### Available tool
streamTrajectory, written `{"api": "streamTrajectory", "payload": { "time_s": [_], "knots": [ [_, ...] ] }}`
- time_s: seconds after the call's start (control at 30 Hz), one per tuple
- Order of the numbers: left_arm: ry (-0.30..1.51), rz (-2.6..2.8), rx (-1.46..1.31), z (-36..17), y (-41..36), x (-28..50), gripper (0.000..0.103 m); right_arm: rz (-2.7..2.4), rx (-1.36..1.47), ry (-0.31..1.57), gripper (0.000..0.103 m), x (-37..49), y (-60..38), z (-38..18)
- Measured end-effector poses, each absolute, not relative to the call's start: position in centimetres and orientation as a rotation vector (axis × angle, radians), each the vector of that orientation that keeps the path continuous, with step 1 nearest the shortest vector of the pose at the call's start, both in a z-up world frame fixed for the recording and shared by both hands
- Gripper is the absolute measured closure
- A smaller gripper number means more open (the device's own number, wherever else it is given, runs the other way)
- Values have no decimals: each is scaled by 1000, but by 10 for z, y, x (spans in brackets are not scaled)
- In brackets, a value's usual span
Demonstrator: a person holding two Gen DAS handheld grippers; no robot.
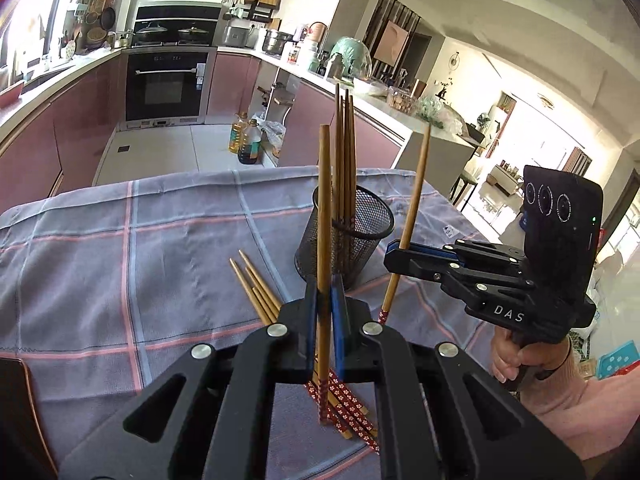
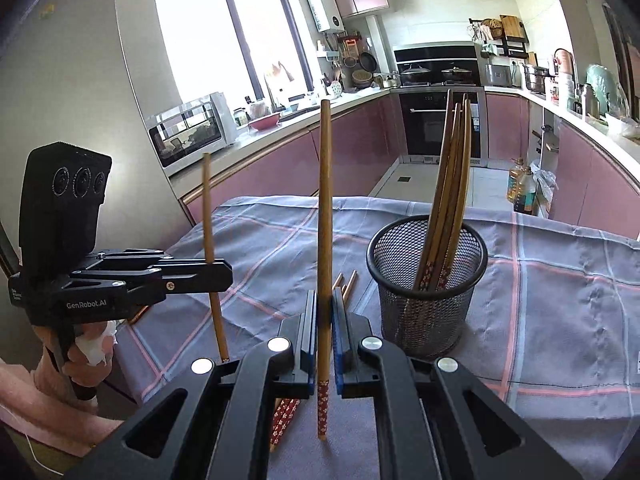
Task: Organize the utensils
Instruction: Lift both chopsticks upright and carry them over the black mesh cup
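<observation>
Both sets of jaws are clamped tight, each on a single wooden chopstick held upright, patterned red end pointing down. Left gripper (image 1: 325,300) has its chopstick (image 1: 323,216) pinched between the blue pads, and the right gripper (image 2: 325,312) holds its own chopstick (image 2: 325,208) the same way, both clear of the checked tablecloth (image 1: 120,248). Black mesh cup (image 2: 426,280) stands on the cloth just beyond and between the grippers, already holding a bunch of chopsticks (image 2: 452,168) leaning inside it. A few loose chopsticks (image 1: 260,292) lie flat on the cloth near the cup's left side, partly hidden under the left gripper. Kitchen counters sit far behind.
</observation>
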State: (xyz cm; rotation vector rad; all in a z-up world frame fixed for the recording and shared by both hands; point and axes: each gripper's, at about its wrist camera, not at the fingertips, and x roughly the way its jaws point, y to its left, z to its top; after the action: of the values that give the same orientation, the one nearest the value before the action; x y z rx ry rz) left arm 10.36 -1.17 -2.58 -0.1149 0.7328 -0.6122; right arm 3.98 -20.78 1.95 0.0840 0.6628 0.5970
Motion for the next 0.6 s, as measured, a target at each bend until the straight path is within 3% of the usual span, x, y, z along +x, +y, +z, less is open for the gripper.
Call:
{"api": "streamTrajectory", "payload": {
  "time_s": [0.6],
  "knots": [
    [563,-654,-188,43,-23,130,96,543,87,511,97,57,-238,78]
  ]
}}
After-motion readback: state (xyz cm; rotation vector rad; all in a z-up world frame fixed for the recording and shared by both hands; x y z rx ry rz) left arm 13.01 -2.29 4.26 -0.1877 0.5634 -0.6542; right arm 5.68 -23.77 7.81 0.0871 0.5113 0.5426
